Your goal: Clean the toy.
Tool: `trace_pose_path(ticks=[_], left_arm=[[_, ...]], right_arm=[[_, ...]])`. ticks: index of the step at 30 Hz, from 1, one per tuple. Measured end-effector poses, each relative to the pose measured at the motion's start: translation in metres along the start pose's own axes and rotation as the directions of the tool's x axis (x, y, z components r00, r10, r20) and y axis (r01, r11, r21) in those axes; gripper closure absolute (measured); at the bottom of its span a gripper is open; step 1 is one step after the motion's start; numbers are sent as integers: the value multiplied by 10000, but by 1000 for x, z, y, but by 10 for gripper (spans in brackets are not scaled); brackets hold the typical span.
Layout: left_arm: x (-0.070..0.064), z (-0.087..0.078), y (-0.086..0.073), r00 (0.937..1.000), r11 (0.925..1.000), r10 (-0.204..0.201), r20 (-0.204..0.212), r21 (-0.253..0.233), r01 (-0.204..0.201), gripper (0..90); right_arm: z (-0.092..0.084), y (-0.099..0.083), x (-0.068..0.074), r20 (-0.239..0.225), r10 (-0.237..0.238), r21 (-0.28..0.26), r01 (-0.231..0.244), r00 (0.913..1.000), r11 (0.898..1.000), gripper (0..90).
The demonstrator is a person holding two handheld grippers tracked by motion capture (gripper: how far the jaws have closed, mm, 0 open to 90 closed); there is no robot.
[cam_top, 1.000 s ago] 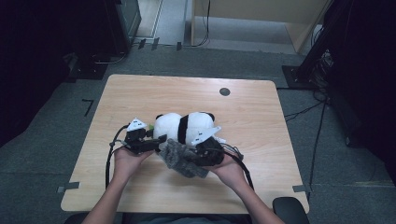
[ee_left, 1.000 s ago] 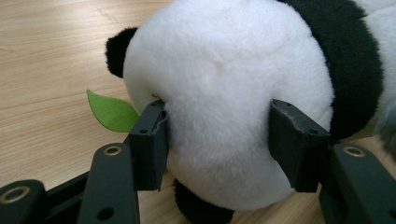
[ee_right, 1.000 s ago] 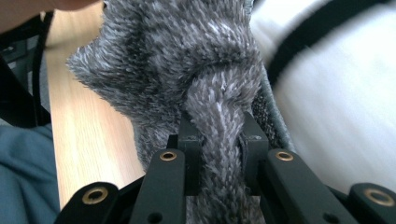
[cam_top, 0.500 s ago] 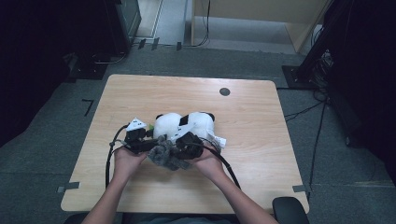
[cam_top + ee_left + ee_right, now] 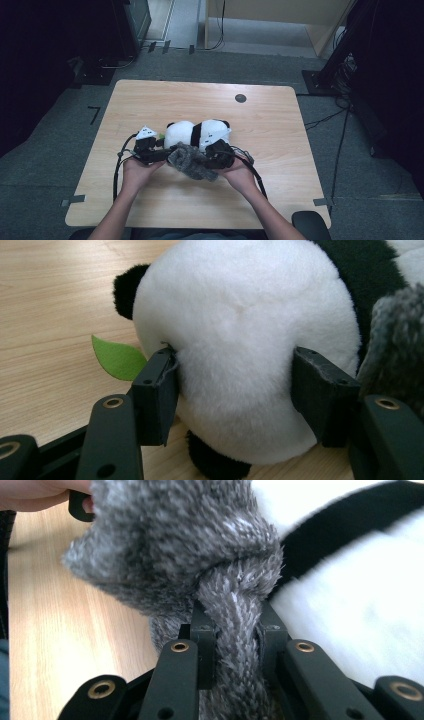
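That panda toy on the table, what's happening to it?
A person sits at a wooden table with a gripper in each hand. The left gripper has its jaws around the white end of the panda toy, and they have just opened a little. The right gripper pinches a fuzzy grey cloth, held right against the panda's near side. A small green leaf pokes out beside the toy.

Both forearms enter high view from 6 o'clock, converging toward table centre. Left hand (image 5: 134, 169) grips left gripper (image 5: 161, 152), which points toward 3 o'clock; jaws have just been opening, parted wide, pads against the sides of plush panda (image 5: 240, 340). Right hand (image 5: 239, 172) holds right gripper (image 5: 200, 159) pointing toward 9 o'clock, jaws clamped on grey fuzzy cloth (image 5: 225, 605).
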State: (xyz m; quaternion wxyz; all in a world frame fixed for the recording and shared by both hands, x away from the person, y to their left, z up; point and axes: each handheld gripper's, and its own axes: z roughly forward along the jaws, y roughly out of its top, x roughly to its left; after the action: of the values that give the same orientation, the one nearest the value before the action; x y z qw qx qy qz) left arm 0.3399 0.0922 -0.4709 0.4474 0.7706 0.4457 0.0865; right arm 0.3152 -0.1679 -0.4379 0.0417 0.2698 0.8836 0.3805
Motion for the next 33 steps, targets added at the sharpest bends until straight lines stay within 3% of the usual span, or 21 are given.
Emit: trace_pose_path(ticks=[20, 33], left_arm=[[0, 2, 2, 9993, 9994, 350, -103, 2, -350, 384], [1, 3, 1, 9992, 9992, 388, -82, 4, -388, 380]], right_arm=[[-56, -36, -26, 673, 844, -58, -842, 9942, 9964, 756], [-78, -47, -53, 1486, 1532, -248, -1512, 9770, 9882, 759]])
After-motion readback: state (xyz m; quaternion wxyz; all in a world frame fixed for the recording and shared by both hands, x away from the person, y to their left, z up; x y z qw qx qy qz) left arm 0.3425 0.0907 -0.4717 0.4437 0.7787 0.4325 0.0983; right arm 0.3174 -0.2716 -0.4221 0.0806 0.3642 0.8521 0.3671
